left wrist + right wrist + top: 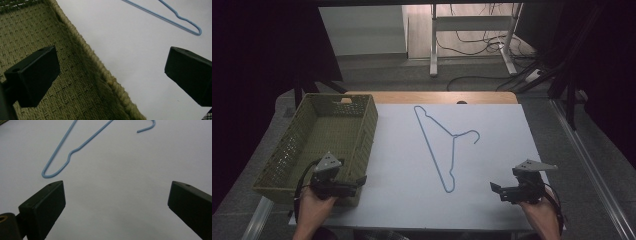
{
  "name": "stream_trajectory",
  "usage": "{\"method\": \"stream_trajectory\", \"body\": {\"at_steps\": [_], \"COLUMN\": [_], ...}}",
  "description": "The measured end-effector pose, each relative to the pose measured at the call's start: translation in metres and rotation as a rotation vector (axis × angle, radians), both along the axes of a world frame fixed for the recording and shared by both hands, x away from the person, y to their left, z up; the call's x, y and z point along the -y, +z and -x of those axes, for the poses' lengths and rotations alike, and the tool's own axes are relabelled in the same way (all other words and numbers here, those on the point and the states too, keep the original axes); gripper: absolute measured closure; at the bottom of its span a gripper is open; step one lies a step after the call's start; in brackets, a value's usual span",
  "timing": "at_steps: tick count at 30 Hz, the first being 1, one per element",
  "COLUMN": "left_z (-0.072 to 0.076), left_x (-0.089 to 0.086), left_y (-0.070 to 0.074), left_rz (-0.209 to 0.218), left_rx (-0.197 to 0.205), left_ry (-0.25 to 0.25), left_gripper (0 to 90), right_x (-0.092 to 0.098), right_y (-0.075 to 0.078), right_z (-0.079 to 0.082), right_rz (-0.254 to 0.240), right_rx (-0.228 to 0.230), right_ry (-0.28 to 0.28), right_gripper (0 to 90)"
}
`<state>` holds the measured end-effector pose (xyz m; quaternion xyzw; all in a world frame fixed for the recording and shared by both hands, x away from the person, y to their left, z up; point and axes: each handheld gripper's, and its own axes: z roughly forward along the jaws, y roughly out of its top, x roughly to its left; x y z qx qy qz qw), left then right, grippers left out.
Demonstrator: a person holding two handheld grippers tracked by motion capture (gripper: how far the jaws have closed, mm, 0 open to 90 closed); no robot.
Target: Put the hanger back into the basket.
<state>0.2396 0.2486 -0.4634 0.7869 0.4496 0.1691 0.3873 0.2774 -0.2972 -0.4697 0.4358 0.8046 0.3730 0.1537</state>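
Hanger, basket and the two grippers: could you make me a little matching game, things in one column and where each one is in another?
Things:
1. hanger
2. basket
3. left gripper
4. right gripper

Places or states:
A. woven, olive green, at the table's left edge
B. open, over the white sheet's near right corner
C. thin blue wire, lying flat in the middle of the white sheet
D. open, over the basket's near right corner

Pairs: 1-C, 2-A, 3-D, 4-B
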Motion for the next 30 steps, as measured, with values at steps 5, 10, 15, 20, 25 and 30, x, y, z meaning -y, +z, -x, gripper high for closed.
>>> {"method": "stream_trajectory", "body": {"at_steps": [5,10,15,20,25,30], "left_z": [0.000,-0.001,-0.001,-0.001,0.001,0.003], "left_x": [0.001,0.001,0.002,0.003,0.005,0.008], "left_y": [0.001,0.000,0.000,0.001,0.006,0.012], "left_rz": [0.006,0.015,0.014,0.017,0.017,0.021], "left_rx": [-0.001,-0.009,-0.015,-0.018,-0.005,0.012], "left_ry": [-0.003,-0.002,-0.002,-0.003,-0.003,-0.009], "left_gripper": [0.4,0.8,0.9,1.0,1.1,1.1], "right_x": [-0.001,-0.003,-0.003,-0.005,-0.006,-0.007], "right_y": [0.000,-0.002,-0.002,-0.002,0.000,0.002], "right_z": [0.000,0.000,0.000,0.000,0.000,-0.001], "right_rz": [0.005,0.014,0.013,0.024,0.033,0.030], "right_rx": [0.005,0.004,0.005,0.004,0.010,0.011], "right_ry": [-0.003,-0.002,-0.007,-0.008,-0.012,-0.015], "right_gripper": [0.7,0.7,0.7,0.7,0.7,0.3]}}
